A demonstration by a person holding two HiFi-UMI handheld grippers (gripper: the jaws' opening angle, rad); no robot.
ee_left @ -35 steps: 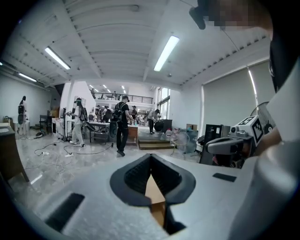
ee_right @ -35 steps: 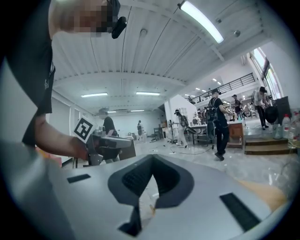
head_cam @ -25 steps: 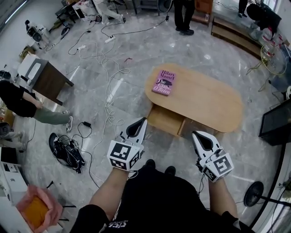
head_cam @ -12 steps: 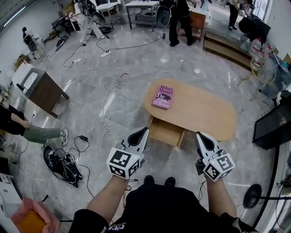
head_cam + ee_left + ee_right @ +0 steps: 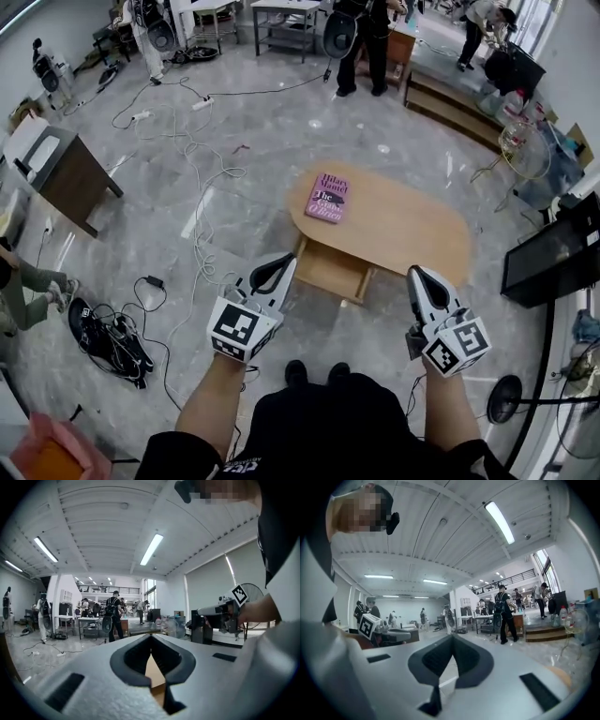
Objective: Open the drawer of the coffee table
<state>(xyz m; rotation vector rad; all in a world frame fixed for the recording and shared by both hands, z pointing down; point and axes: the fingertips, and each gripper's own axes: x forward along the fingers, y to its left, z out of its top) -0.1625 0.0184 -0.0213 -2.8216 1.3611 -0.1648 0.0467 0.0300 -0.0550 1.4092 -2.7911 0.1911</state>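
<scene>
Head view: coffee-table drawer (image 5: pixel 330 272) open

The drawer (image 5: pixel 328 270) has its rear hidden under the tabletop (image 5: pixel 403 225). A pink bundle (image 5: pixel 66 436) is cut off at the lower left corner, a dark screen (image 5: pixel 548 262) at the right edge.

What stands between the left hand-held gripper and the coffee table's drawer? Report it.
Nothing visible stands between the left hand-held gripper and the drawer, which is already pulled out of the coffee table.
</scene>
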